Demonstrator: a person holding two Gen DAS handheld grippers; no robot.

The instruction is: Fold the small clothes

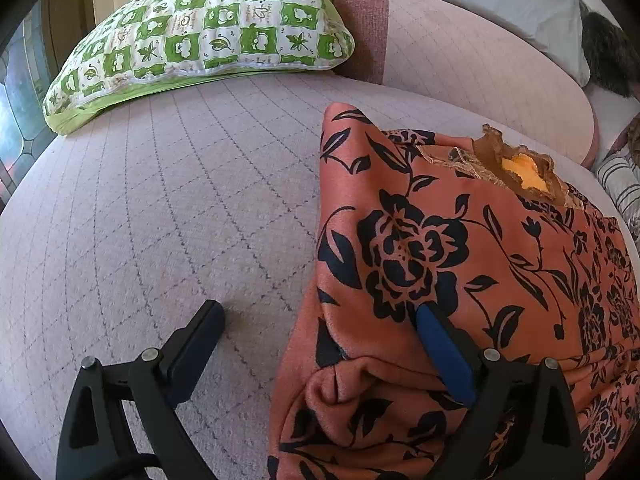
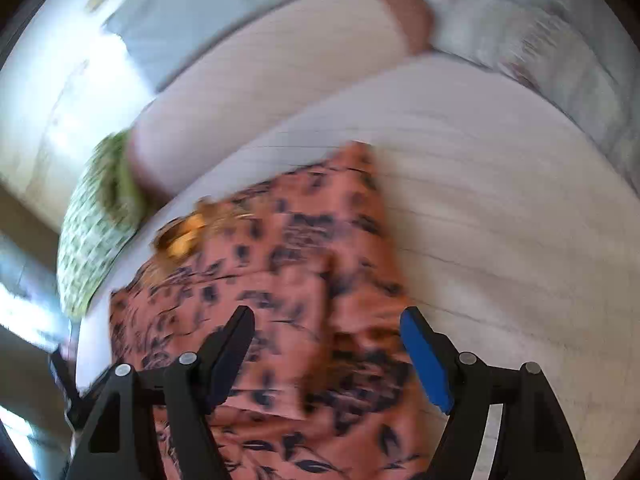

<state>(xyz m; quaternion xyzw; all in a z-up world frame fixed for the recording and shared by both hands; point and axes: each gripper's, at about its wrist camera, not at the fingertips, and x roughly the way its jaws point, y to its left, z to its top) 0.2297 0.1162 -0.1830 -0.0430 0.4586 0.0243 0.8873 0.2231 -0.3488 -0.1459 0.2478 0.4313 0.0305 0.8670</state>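
An orange-pink garment with black flowers (image 1: 460, 264) lies on the pale quilted bed (image 1: 160, 220), its brown frilled neckline with yellow lining (image 1: 520, 164) at the far end. My left gripper (image 1: 320, 316) is open at the garment's left edge: one finger rests on the bed, the other on the fabric above a bunched fold. In the blurred right wrist view the garment (image 2: 288, 264) lies ahead. My right gripper (image 2: 328, 320) is open just above its near end, holding nothing.
A green and white patterned pillow (image 1: 208, 28) lies at the head of the bed; it also shows in the right wrist view (image 2: 96, 232). A pink bolster (image 1: 460, 60) runs behind the garment. Striped cloth (image 1: 620, 184) lies at the right.
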